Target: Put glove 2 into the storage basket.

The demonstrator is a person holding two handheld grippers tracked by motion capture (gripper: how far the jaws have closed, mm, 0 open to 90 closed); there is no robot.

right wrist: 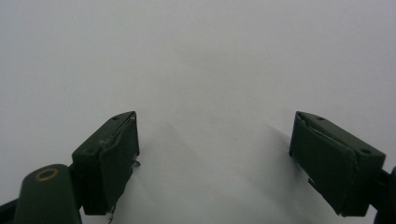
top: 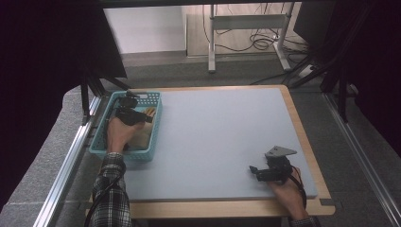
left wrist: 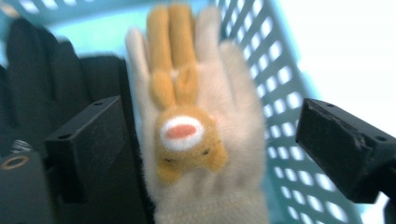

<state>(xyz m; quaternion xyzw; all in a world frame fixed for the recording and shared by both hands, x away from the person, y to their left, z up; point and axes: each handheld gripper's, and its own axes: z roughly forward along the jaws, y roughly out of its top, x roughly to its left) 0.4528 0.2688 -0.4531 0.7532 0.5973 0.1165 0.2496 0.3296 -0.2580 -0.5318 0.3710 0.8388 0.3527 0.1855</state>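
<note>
Beige glove [left wrist: 205, 140] lengthwise, fingers away from jaws

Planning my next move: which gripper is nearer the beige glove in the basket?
Left. The left gripper hangs right over the beige glove, jaws open either side; the right gripper sits far across the table.

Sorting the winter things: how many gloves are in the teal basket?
2 can be made out: a beige glove with a plush animal lying in the teal basket between the open left gripper jaws, and a black glove beside it. Others may be hidden.
</note>
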